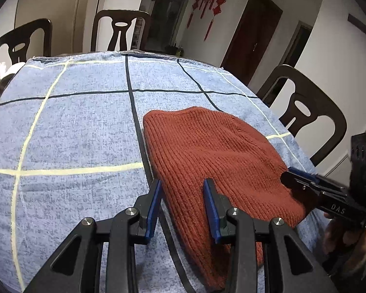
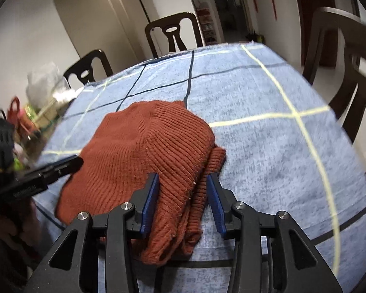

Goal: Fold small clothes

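Note:
A rust-red knitted garment (image 1: 207, 146) lies folded on the blue checked tablecloth (image 1: 73, 122). My left gripper (image 1: 183, 190) stands open over the garment's near left edge, and the knit shows between its blue pads. In the right wrist view the garment (image 2: 146, 141) is a thick bundle. My right gripper (image 2: 184, 185) is open around its near right corner, with the stacked layers lying between the fingers. The right gripper (image 1: 288, 174) also shows at the garment's right side, held by a hand. The left gripper (image 2: 78, 161) reaches in at the garment's left edge.
Dark wooden chairs (image 1: 119, 29) (image 1: 305, 107) stand around the table, one close on the right (image 2: 341, 61). Bags and clutter (image 2: 36, 97) sit off the table's left side. The tablecloth (image 2: 268, 146) spreads beyond the garment to the far edge.

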A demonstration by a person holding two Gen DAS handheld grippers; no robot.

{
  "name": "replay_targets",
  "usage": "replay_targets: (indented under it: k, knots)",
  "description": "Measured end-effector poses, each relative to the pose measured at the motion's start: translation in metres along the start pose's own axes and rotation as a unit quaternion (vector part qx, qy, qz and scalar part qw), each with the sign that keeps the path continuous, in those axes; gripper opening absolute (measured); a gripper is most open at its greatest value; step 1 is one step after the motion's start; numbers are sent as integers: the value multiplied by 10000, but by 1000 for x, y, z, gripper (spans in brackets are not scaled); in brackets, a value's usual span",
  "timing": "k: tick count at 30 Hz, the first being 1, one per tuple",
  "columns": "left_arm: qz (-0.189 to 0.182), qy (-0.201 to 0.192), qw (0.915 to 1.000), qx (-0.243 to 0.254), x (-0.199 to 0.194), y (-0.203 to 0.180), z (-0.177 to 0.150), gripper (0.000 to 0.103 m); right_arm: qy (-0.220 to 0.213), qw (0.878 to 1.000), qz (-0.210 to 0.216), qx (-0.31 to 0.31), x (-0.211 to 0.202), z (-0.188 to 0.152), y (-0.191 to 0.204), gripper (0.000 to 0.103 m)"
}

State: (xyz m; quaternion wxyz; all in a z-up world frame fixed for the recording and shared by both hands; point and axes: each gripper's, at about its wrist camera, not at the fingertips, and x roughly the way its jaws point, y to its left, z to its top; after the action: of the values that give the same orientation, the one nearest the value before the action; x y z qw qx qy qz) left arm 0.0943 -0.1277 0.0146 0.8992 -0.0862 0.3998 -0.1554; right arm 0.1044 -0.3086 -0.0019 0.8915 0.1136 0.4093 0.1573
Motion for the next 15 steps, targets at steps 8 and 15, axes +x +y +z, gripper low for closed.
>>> replay_targets:
  k: [8, 15]
  knots:
    - [-86, 57, 9999, -49, 4, -1, 3, 38, 112, 9978, 319, 563, 7, 1, -23, 53]
    - [-40, 132, 9999, -7, 6, -2, 4, 39, 50, 9995, 90, 297, -1, 11, -11, 53]
